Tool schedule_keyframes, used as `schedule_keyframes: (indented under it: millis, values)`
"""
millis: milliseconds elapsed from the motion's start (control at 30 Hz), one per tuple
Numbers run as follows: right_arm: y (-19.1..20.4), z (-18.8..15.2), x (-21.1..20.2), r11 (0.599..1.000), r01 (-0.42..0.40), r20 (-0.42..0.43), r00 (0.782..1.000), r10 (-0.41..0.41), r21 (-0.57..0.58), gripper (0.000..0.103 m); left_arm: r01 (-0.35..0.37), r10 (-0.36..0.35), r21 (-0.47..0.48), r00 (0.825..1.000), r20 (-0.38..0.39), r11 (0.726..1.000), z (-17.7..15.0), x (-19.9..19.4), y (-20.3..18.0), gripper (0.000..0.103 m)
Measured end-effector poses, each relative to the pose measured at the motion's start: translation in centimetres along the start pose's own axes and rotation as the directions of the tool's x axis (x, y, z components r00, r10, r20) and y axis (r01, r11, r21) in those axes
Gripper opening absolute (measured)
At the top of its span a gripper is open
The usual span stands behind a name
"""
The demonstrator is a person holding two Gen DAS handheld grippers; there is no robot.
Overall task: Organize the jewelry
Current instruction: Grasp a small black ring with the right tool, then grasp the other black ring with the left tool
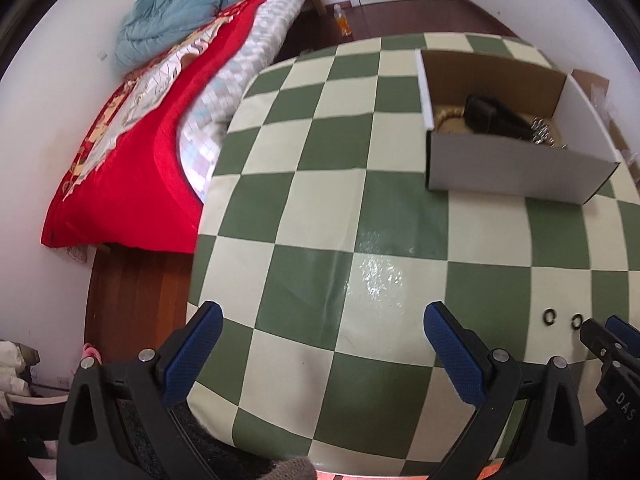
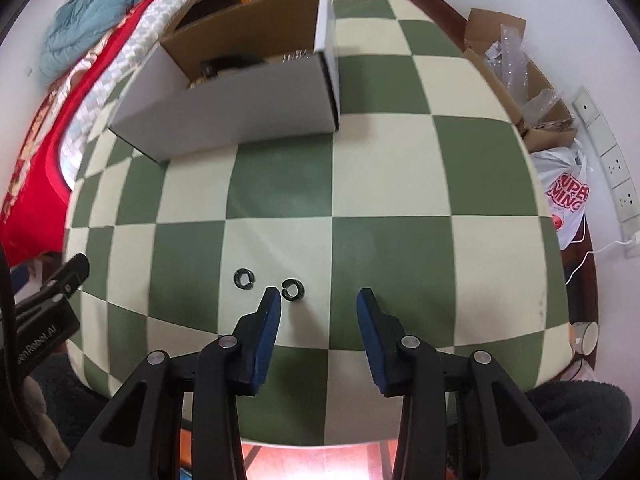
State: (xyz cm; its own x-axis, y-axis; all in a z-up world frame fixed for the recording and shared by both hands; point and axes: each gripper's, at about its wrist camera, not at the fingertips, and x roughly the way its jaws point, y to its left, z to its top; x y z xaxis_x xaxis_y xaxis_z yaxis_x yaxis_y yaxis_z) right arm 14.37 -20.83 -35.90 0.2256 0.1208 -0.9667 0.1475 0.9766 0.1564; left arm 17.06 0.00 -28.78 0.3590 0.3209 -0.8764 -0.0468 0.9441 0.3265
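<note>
Reaching for nearer ring [image 2: 293, 290] | your right gripper [image 2: 318, 300] spread, empty | next: straddle it, pinch, carry to box [image 2: 240, 116]

I read "SUPER MING" in red on the white plastic bag [image 2: 566, 196], and "DAS" on the right gripper [image 1: 600, 330] body in my left view.

SETTING: home bedroom | EVIDENCE: bed [image 1: 132, 152] with red quilt and blue blanket [image 1: 172, 16], left of tongs; checkered table [image 2: 392, 168] ahead; wall sockets [image 2: 612, 160], plastic shopping bag [image 2: 568, 196] right
</note>
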Motion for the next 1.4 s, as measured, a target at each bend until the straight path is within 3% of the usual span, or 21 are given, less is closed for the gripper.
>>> schedule_keyframes:
  millis: [300,333,433,467,600,733,833,933,1000,1067,1400]
  values:
    - [2.6,0.0,1.0,0.994,0.066,0.022,0.998,-0.064,-0.092,0.042,0.004,-0.004,0.000,1.000,-0.025,1.000,-0.2,1.0,0.3,0.103]
    - [3.0,-0.1,1.0,0.990,0.090,0.027,0.996,-0.088,-0.112,0.039,0.006,-0.006,0.001,1.000,-0.026,1.000,-0.3,1.0,0.3,0.103]
    - [3.9,-0.6,1.0,0.978,0.130,0.046,0.991,-0.124,-0.164,0.013,0.010,-0.010,0.006,1.000,-0.029,1.000,-0.2,1.1,0.2,0.103]
    - [4.0,-0.9,0.9,0.978,0.128,0.051,0.991,-0.121,-0.167,0.011,0.012,-0.012,0.007,0.999,-0.030,1.000,-0.3,1.1,0.1,0.103]
    - [2.2,-0.8,0.4,0.992,0.076,0.052,0.996,-0.071,-0.098,0.011,0.039,-0.038,0.025,0.999,-0.037,0.999,-0.4,0.7,-0.8,0.103]
    - [-0.9,-0.6,-0.8,0.998,0.062,0.062,0.996,-0.061,-0.017,0.011,0.117,-0.115,0.046,0.992,-0.051,0.992,-0.3,0.1,-2.8,0.102]
    - [-3.2,-0.3,-1.4,0.997,0.073,0.063,0.995,-0.075,0.030,0.011,0.201,-0.196,0.070,0.977,-0.083,0.977,-0.2,-0.3,-5.1,0.102]
    - [-4.8,-0.4,-1.7,0.995,0.077,0.059,0.995,-0.081,0.068,0.010,0.298,-0.287,0.090,0.951,-0.116,0.950,-0.5,-0.7,-7.8,0.100]
    - [-5.5,-0.5,-1.9,0.993,0.080,0.061,0.994,-0.086,0.082,0.010,0.339,-0.325,0.099,0.936,-0.135,0.936,-0.7,-0.8,-9.2,0.091]
    - [-6.1,-0.4,-2.1,0.993,0.078,0.062,0.994,-0.084,0.094,0.011,0.356,-0.339,0.108,0.929,-0.148,0.928,-0.9,-0.7,-10.4,0.086]
    - [-7.6,-0.6,-2.8,0.990,0.084,0.066,0.994,-0.092,0.117,0.011,0.350,-0.328,0.140,0.932,-0.156,0.926,-0.6,-0.1,-13.1,0.079]
